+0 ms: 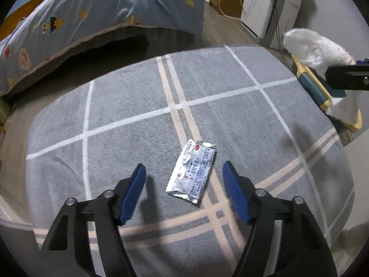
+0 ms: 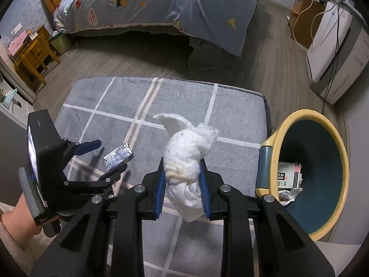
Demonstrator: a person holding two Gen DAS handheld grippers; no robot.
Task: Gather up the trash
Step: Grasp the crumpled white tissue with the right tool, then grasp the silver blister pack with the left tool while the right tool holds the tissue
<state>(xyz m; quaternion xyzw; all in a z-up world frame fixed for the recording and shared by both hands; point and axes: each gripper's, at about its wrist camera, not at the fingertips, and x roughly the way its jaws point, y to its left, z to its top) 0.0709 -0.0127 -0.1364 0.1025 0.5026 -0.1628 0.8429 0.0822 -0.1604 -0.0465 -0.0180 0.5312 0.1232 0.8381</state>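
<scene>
A crumpled silver foil packet (image 1: 192, 173) lies flat on the grey checked cushion (image 1: 129, 106). My left gripper (image 1: 184, 167) stands open over it, one blue pad on each side and neither touching. The right wrist view shows the same packet (image 2: 118, 155) between the left gripper's (image 2: 111, 153) fingers. My right gripper (image 2: 182, 161) is shut on a stained white tissue wad (image 2: 184, 152), held above the cushion (image 2: 184, 97). A yellow-rimmed teal trash bin (image 2: 341, 143) lies on its side just right of the cushion, with a carton and scraps inside.
A bed with a blue cartoon quilt (image 2: 184, 7) runs along the far side. A white appliance (image 2: 327, 46) with hanging cables stands at the right. A wooden stool (image 2: 34, 55) and a green bin (image 2: 60, 41) are at the far left. A person's hand (image 2: 18, 217) holds the left gripper.
</scene>
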